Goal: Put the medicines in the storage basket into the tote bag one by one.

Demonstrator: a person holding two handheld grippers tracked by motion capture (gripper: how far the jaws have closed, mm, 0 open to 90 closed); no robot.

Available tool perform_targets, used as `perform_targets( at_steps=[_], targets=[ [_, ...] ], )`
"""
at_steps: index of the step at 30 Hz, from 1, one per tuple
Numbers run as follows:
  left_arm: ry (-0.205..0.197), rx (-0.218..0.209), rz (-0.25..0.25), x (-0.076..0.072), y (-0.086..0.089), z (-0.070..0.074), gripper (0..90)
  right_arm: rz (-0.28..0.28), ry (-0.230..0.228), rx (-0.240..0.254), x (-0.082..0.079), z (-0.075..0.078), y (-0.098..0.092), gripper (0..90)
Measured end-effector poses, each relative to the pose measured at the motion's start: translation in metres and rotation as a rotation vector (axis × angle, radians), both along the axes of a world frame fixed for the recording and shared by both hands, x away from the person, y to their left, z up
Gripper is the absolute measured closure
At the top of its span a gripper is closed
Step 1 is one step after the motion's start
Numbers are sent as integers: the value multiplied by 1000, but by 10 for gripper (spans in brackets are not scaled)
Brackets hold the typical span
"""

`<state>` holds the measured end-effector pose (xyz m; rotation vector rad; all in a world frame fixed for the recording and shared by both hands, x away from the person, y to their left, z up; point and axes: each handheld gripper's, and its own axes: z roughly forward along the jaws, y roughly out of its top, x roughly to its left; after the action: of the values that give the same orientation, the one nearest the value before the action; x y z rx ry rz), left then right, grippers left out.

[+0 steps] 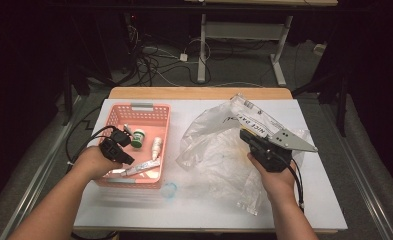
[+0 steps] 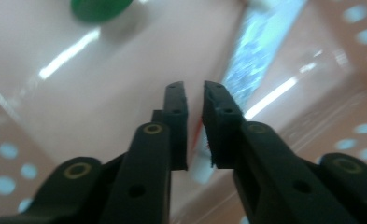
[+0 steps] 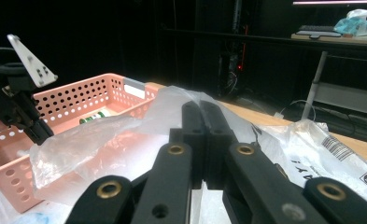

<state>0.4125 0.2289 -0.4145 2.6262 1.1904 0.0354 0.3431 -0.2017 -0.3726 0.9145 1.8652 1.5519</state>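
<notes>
My left gripper [image 2: 195, 98], jaws slightly apart, sits inside the pink basket [image 1: 115, 116] at left of frame. My right gripper [image 3: 201, 114] is clamped on the clear plastic bag [image 1: 219, 150] at centre.

We hold two black grippers: our left gripper [image 1: 118, 150] trails looped black cable, and our right gripper [image 1: 260, 145] carries a grey three-cornered plate with small holes. Brass-ringed screws stud the jaw arms. Our forearms are bare, without sleeves.
</notes>
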Motion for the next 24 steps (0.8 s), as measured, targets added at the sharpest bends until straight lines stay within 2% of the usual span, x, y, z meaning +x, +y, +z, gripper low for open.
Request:
perform_targets(
  at_steps=[2, 4, 6, 10, 13, 18, 21, 24],
  targets=[
    [-4, -6, -21, 0, -5, -1, 586, 3, 1, -3, 0, 0, 0, 900],
    [4, -3, -44, 0, -8, -5, 490, 4, -1, -5, 0, 0, 0, 900],
    [21, 7, -71, 1, -11, -9, 436, 4, -1, -4, 0, 0, 0, 900],
    [20, 46, -106, 2, -16, -15, 375, 2, 1, 0, 0, 0, 0, 900],
    [34, 70, -126, 4, -20, -18, 393, 3, 1, 1, 0, 0, 0, 900],
    [36, 100, -155, 6, -24, -21, 435, 3, -6, -3, 0, 0, -1, 900],
    [48, 143, -181, 5, -29, -26, 466, 3, -3, 0, 0, 0, -1, 900],
    [59, 128, -186, 7, -30, -27, 479, 3, -3, -1, 0, 0, -1, 900]
  ],
)
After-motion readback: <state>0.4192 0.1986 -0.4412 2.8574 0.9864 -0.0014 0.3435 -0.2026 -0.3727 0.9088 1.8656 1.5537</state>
